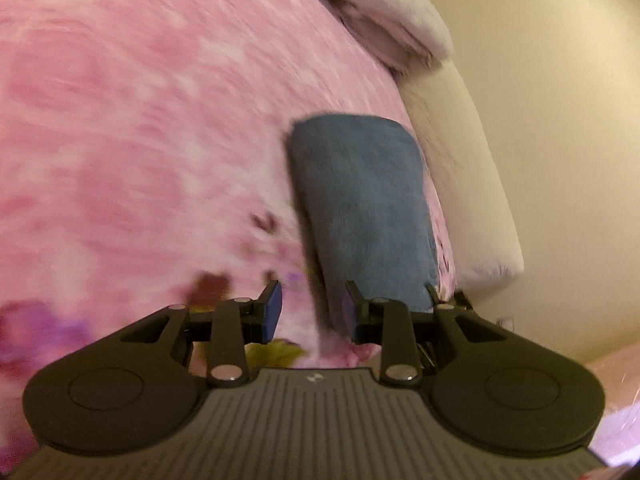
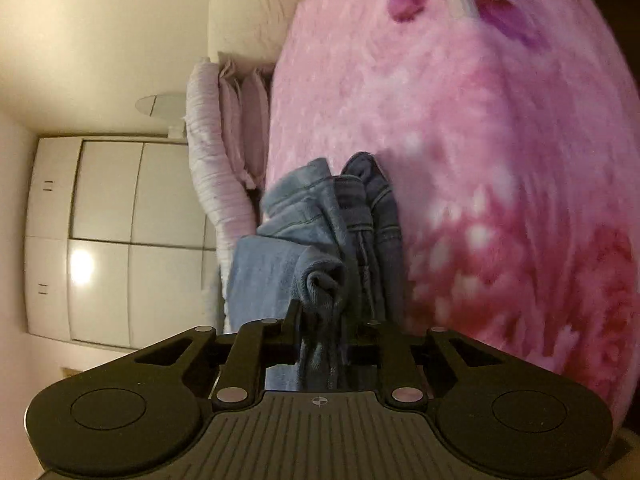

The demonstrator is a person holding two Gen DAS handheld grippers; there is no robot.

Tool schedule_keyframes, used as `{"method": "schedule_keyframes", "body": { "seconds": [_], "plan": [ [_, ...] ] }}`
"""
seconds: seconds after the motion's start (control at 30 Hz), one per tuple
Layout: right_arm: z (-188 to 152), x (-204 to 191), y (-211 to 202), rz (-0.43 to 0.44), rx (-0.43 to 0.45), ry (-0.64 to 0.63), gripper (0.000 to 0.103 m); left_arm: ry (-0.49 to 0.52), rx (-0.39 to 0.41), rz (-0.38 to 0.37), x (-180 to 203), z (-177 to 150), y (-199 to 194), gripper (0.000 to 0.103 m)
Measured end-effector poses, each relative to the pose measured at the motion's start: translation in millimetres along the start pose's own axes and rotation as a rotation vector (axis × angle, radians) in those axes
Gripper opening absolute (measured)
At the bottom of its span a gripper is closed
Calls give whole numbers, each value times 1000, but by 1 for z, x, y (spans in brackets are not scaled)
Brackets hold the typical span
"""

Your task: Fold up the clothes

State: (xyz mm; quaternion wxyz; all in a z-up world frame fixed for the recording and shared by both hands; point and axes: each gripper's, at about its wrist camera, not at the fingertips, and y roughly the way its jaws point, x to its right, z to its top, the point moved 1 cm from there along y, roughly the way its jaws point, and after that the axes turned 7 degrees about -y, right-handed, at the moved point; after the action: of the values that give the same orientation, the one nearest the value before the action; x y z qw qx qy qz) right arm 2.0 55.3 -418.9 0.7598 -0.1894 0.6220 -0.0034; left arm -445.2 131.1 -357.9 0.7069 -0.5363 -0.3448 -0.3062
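The right gripper (image 2: pixel 320 336) pinches a bunched fold of the blue garment (image 2: pixel 320 240) on the pink blanket (image 2: pixel 480 200) – likely mid-fold, though blurred – while the left gripper (image 1: pixel 312 312) hovers near it, fingers parted and empty, wanting an edge.

Left wrist cam sat low over the bed (image 1: pixel 140 120), looking forward along its tongs (image 1: pixel 310 312) toward the pillows (image 1: pixel 380 8) and wall. Right wrist cam was rolled sideways, close over the same pink blanket (image 2: pixel 480 160), facing the wardrobe (image 2: pixel 104 240). Shared: blanket, pillows, mattress edge (image 1: pixel 460 160).
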Motion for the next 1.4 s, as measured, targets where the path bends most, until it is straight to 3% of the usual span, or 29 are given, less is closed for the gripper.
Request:
{"method": "schedule_keyframes", "body": {
  "seconds": [0.07,0.1,0.13,0.27,0.3,0.33,0.37,0.4,0.43,0.53,0.67,0.77,0.87,0.97,1.07,1.1,1.13,1.2,1.4],
  "plan": [
    [1,-12,1,66,-20,-92,38,31,-20,4,10,-3,15,27],
    [1,-19,1,90,-26,-146,53,38,-29,4,12,-4,21,27],
    [1,-25,-1,112,-31,-193,58,45,-39,5,15,-6,27,27],
    [-10,-30,-4,161,-28,-226,58,50,-39,4,20,-4,41,27],
    [-10,-29,-1,115,-39,-241,58,51,-39,4,21,-4,44,27],
    [-10,-28,1,67,-49,-256,53,52,-38,4,23,-4,47,27],
    [-11,-27,4,17,-51,-276,40,53,-38,4,24,-3,50,27],
    [-9,-29,8,-27,-44,-301,20,54,-38,4,25,-3,54,27],
    [-5,-34,11,-29,-27,-333,15,55,-37,4,27,-2,57,27],
    [-5,-64,3,-29,29,-507,14,58,-36,3,30,-1,67,27],
    [8,-57,23,-121,26,-495,14,83,-50,-3,34,3,77,27],
    [9,-46,8,-143,53,-448,14,102,-61,-9,37,5,85,28],
    [9,-56,12,-194,75,-510,14,121,-72,-14,40,8,92,30],
    [15,-33,37,-280,88,-490,14,129,-86,-28,41,10,100,39],
    [8,-29,28,-269,107,-494,17,146,-84,-10,39,9,103,41],
    [9,-30,29,-268,100,-500,26,147,-82,-3,38,10,102,41],
    [10,-31,26,-277,94,-492,43,148,-80,2,36,11,100,41],
    [11,-33,14,-280,93,-465,56,148,-81,9,33,13,97,39],
    [-8,-35,-28,-266,53,-355,56,207,-64,67,44,10,83,34]
  ]
}}
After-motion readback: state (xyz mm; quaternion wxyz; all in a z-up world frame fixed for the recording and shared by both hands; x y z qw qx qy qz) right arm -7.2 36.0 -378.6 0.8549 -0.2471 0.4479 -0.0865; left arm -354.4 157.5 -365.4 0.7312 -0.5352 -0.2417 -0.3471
